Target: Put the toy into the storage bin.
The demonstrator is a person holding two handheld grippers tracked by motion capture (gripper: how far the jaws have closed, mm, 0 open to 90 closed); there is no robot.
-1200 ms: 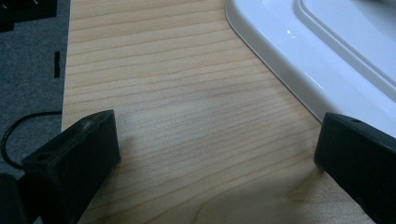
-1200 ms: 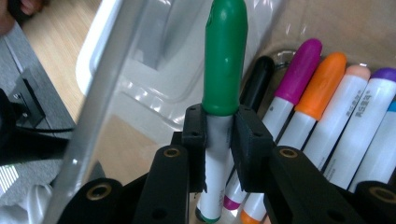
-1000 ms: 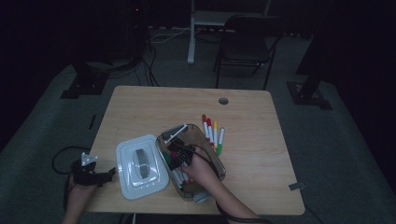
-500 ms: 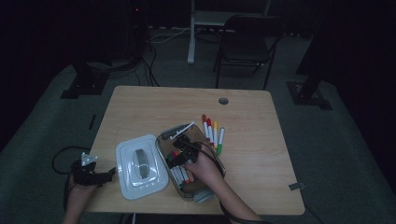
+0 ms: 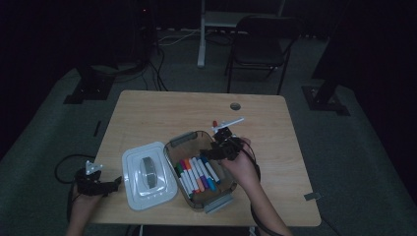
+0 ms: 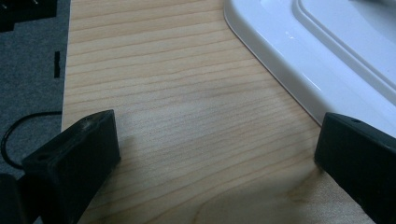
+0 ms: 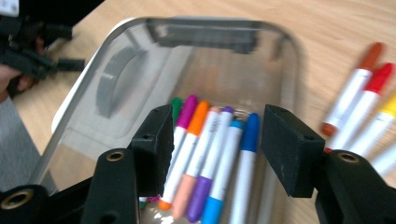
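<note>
So the right claw (image 5: pixel 212 153) is hovering over the clear plastic box with grey latches (image 5: pixel 194 138), jaws partway apart and just been opening, nothing pinched between them. Down below it a row of coloured felt-tip markers (image 7: pixel 212 154) lies side by side on the bottom of that box (green, purple, orange, blue, the lot). A few more loose markers with red, orange and yellow caps (image 7: pixel 362 105) sit on the light wooden counter (image 5: pixel 162 113) just beside the box. The white rectangular lid with a grey handle (image 5: pixel 147 174) lies flat on the counter, touching the box on its other side. The left claw (image 5: pixel 110 183) rests at the counter's near edge next to the lid, jaws wide, holding nothing.
</note>
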